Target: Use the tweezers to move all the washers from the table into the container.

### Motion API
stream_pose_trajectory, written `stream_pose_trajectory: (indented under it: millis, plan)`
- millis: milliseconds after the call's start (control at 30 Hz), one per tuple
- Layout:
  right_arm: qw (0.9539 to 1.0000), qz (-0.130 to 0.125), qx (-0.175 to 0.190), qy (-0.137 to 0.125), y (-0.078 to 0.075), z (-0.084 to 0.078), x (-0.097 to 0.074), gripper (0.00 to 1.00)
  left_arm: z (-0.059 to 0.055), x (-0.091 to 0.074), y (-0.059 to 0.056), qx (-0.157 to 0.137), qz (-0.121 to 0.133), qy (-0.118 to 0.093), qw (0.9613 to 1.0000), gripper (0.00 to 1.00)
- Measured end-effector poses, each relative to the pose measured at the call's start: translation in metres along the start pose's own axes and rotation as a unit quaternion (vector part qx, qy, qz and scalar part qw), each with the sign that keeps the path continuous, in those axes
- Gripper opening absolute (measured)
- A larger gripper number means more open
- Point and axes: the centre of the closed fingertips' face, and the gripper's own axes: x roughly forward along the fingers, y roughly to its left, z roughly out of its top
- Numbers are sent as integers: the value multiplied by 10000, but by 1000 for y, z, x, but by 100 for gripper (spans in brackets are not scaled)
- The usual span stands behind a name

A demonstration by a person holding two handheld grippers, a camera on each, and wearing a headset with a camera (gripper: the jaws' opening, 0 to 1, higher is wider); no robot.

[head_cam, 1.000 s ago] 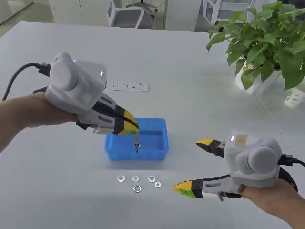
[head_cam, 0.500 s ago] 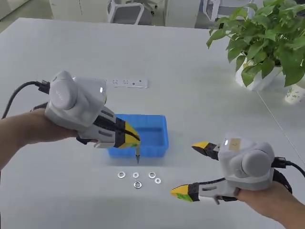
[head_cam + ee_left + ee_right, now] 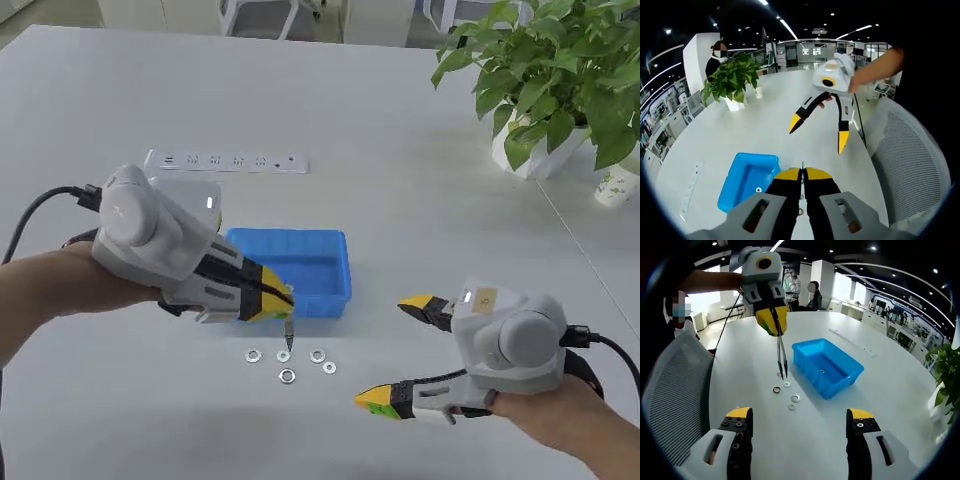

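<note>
Several metal washers (image 3: 287, 376) lie on the white table just in front of the blue container (image 3: 334, 281). In the right gripper view the washers (image 3: 795, 398) are loosely grouped beside the container (image 3: 849, 374), which has one washer (image 3: 822, 371) inside. My left gripper (image 3: 270, 295) is shut on thin tweezers (image 3: 288, 335) that point down, tips just above the middle of the group. From the right gripper view the tweezers (image 3: 781, 357) hang from the left gripper (image 3: 772, 315). My right gripper (image 3: 390, 352) is open and empty, to the right of the washers.
A white power strip (image 3: 225, 161) lies beyond the container. A potted plant (image 3: 550, 90) and a small cup (image 3: 618, 190) stand at the far right. A mesh chair (image 3: 675, 400) is at the table's near edge. People sit in the background.
My left gripper has drawn the tweezers back from over the container and lowered them over the washers. The right gripper has stayed open at about the same place.
</note>
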Motion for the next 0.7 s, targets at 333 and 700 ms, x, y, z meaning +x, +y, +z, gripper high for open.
stream_pose_trajectory:
  millis: [333, 700]
  plan:
    - [10000, 18, 10, 6, 2, -1, 0, 77, -10, 7, -13, -84, -113, 61, 9999, 5]
    - [10000, 28, 34, 32, 4, -3, 1, 77, -16, 13, -18, -114, -203, 113, 9997, 5]
